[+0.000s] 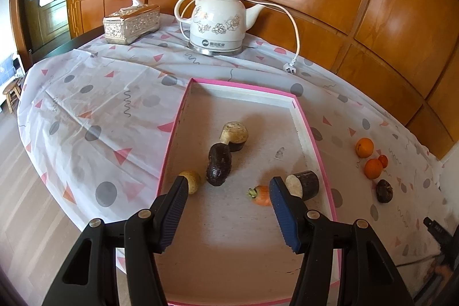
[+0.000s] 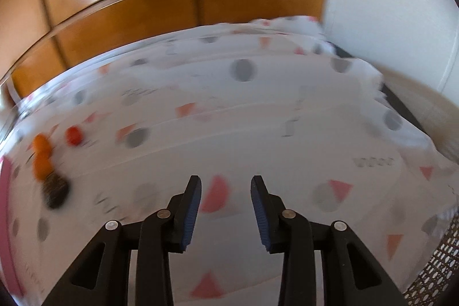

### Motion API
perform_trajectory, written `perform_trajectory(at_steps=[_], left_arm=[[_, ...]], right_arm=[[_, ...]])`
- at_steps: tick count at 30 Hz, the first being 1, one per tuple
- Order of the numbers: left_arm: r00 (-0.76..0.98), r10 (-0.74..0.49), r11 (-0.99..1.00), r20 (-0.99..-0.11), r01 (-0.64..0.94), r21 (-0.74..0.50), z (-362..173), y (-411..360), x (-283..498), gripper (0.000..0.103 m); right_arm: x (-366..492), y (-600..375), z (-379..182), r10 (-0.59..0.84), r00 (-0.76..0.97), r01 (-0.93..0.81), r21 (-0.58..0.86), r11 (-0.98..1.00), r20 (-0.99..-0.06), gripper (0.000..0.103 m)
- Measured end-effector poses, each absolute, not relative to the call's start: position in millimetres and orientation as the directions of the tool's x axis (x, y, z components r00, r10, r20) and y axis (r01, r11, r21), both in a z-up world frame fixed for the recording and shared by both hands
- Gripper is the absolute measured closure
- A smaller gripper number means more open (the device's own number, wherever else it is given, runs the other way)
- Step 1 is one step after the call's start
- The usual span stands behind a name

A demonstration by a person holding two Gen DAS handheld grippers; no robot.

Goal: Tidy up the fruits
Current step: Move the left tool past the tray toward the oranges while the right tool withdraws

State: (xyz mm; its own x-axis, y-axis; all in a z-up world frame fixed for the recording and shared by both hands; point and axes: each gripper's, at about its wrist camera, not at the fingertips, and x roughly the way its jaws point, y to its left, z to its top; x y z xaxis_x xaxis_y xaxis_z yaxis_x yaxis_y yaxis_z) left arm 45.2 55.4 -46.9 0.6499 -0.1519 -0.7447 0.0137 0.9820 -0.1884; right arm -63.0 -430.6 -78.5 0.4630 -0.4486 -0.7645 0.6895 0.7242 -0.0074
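Note:
A pink-rimmed tray (image 1: 312,139) lies on the patterned tablecloth. In it are a dark avocado (image 1: 219,166), a mushroom-like piece (image 1: 233,134), a small yellow ball (image 1: 192,180), a carrot (image 1: 259,194) and a dark cut cylinder (image 1: 304,185). My left gripper (image 1: 228,185) is open and empty above the tray's near half. Right of the tray lie two oranges (image 1: 364,147) (image 1: 373,168), a small red fruit (image 1: 383,161) and a dark round fruit (image 1: 384,190). My right gripper (image 2: 225,185) is open and empty over bare cloth. In the blurred right wrist view the oranges (image 2: 41,155), red fruit (image 2: 73,135) and dark fruit (image 2: 56,191) sit far left.
A white electric kettle (image 1: 219,20) with its cord and plug (image 1: 290,68) stands at the back, a silver tissue box (image 1: 131,23) to its left. Wood panelling backs the table. The tray's pink edge (image 2: 7,191) and a woven chair (image 2: 439,271) show in the right wrist view.

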Motion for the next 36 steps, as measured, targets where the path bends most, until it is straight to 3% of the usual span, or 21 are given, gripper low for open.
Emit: perform_trajectory(at_steps=[8, 22, 36], left_arm=[[0.644, -0.164, 0.984, -0.747, 0.052, -0.170, -45, 40, 48, 0.043], [0.621, -0.233, 0.971, -0.749, 0.187, -0.147, -35, -13, 61, 0.043], [0.477, -0.369, 0.898, -0.797, 0.405, -0.173, -50, -119, 91, 0.044]], right_arm=[[-81, -475, -95, -0.530, 0.345, 0.826, -0.018, 0.563, -0.775, 0.062], [-80, -466, -103, -0.548, 0.383, 0.798, -0.032, 0.601, -0.744, 0.034], [-74, -467, -106, -0.540, 0.395, 0.785, -0.033, 0.619, -0.743, 0.025]])
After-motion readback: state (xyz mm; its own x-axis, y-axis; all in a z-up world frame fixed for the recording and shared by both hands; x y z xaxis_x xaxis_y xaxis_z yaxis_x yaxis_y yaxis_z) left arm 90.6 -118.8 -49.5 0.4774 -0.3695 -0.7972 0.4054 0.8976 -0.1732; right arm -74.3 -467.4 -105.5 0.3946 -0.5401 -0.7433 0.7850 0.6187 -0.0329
